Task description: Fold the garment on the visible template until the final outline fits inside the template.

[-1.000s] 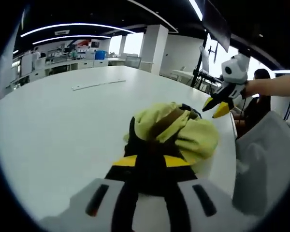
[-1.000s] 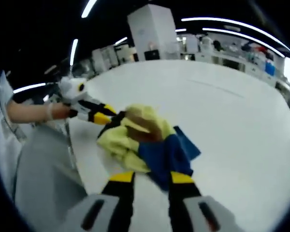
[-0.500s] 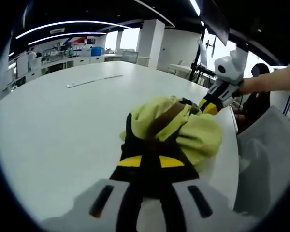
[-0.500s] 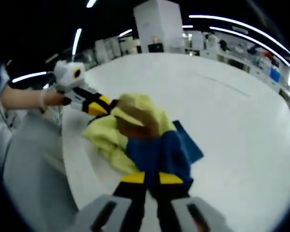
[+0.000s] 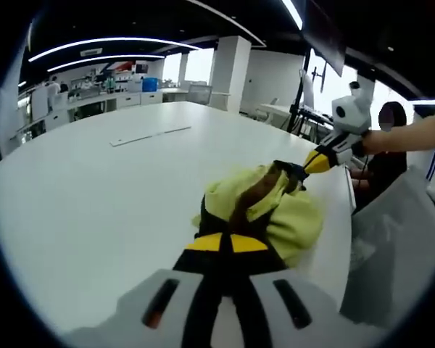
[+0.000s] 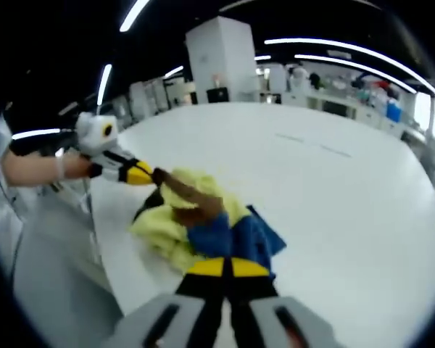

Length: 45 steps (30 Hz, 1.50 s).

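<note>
In the left gripper view, the left gripper (image 5: 228, 243) is pinching the near edge of the bunched yellow garment (image 5: 275, 210), which is lying on the white table (image 5: 94, 196) near its right edge. The right gripper (image 5: 309, 164) is reaching in from the right, its jaws pressed together on the far side of the cloth.

In the right gripper view, the right gripper (image 6: 228, 267) is clamping the garment's (image 6: 196, 214) blue part while the left gripper (image 6: 146, 175) is gripping the yellow side by the table's (image 6: 333, 188) edge.
</note>
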Tool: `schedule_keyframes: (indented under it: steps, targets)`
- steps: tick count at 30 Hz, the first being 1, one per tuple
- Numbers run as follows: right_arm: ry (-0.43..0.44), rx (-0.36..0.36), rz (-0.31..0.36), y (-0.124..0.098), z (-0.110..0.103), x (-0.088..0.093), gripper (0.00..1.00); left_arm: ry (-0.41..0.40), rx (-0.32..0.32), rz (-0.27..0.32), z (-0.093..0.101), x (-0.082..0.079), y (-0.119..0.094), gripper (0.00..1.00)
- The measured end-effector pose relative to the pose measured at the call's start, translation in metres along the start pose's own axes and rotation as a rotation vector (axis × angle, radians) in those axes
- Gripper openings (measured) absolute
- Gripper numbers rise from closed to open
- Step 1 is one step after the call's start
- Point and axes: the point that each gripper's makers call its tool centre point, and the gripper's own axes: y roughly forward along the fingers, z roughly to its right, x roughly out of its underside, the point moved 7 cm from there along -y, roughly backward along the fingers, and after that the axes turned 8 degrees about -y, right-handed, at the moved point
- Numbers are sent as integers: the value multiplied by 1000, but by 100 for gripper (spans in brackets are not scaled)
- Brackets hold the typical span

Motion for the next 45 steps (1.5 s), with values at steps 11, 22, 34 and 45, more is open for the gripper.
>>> schedule_keyframes:
  steps: [11, 22, 34, 45]
  targets:
    - [-46, 46, 122, -34, 6, -42, 0, 64, 4, 102, 17, -55, -21, 0]
    - [-31, 75, 337, -69, 13, -104, 0, 57, -10, 279, 15, -123, -51, 0]
    - [-83, 60, 497, -85, 1, -172, 0, 83, -38, 424, -2, -192, -83, 0]
    - [0, 112, 481, -30, 58, -184, 0, -9, -69, 320, -57, -192, -33, 0]
